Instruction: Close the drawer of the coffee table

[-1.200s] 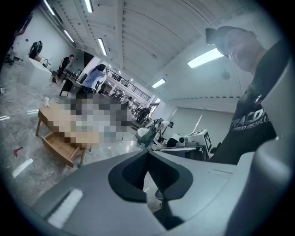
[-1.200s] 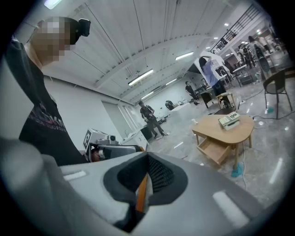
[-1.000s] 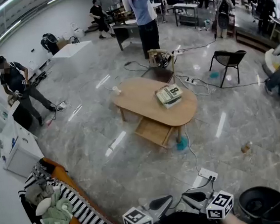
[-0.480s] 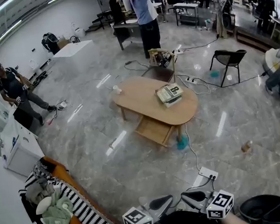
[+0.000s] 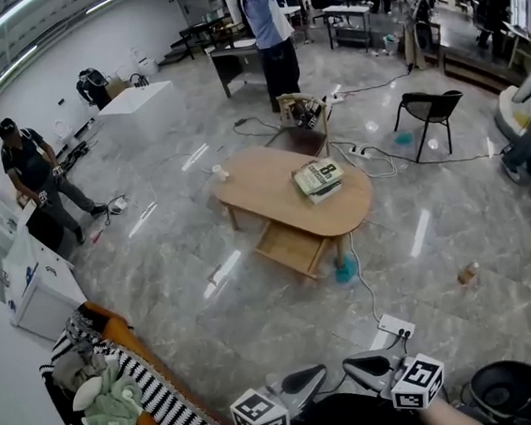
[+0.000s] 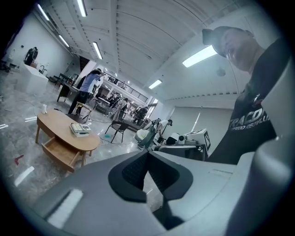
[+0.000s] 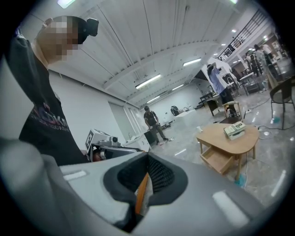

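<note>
A light wooden oval coffee table (image 5: 272, 189) stands mid-floor, several steps ahead of me. Its drawer (image 5: 292, 249) hangs pulled out under the near side. A stack of books (image 5: 319, 178) lies on the top. The table (image 6: 64, 131) with its drawer (image 6: 60, 151) shows small in the left gripper view, and the table (image 7: 230, 140) with its drawer (image 7: 217, 159) in the right gripper view. My left gripper (image 5: 316, 377) and right gripper (image 5: 353, 366) sit close together at the bottom edge, tips facing each other. Both are shut with nothing between the jaws.
An orange sofa (image 5: 144, 399) with striped cloth is at my lower left. A power strip (image 5: 395, 328) and cables lie on the marble floor between me and the table, with a teal object (image 5: 345, 269) by the table leg. Several people stand around; a black chair (image 5: 429, 107) is far right.
The grippers stay put at the bottom edge. The head view has shifted slightly. The person at the far back has walked off; the person at the left has straightened up.
</note>
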Demonstrator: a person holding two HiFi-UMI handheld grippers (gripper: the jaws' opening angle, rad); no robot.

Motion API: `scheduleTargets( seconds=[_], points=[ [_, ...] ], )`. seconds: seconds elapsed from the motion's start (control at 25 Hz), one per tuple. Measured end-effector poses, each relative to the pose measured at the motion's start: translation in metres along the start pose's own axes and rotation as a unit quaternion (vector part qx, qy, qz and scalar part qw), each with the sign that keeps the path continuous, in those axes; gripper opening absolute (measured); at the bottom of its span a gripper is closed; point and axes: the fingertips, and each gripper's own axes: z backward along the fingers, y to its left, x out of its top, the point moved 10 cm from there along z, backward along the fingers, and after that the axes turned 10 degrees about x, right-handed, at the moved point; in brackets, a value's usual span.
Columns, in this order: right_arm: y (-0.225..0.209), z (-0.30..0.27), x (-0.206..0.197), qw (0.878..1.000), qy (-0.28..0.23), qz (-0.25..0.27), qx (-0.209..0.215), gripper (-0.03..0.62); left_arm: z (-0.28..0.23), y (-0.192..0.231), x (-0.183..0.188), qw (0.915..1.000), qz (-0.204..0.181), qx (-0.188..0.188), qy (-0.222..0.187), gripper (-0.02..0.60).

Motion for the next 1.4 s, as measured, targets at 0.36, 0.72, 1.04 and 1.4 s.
scheduleTargets(
  seconds=[0.36,0.72,1.04,1.4],
  points=[
    [-0.007,0.001,0.012,1.000,-0.009,0.021,-0.006,0.002,0.004,0.006,0.012,0.9995,0.000,0.020,-0.024,0.002],
    [-0.021,0.007,0.018,0.999,-0.017,0.016,-0.026,0.002,-0.004,0.023,0.020,0.9987,0.018,0.031,-0.037,0.002],
    [-0.029,-0.003,0.025,0.999,-0.022,0.018,-0.016,0.002,0.002,0.029,0.025,0.9977,0.016,0.054,-0.039,0.002],
    [-0.042,-0.009,0.029,1.000,-0.022,0.003,-0.005,0.002,-0.001,0.033,0.025,0.9966,0.033,0.068,-0.033,0.002]
  ],
)
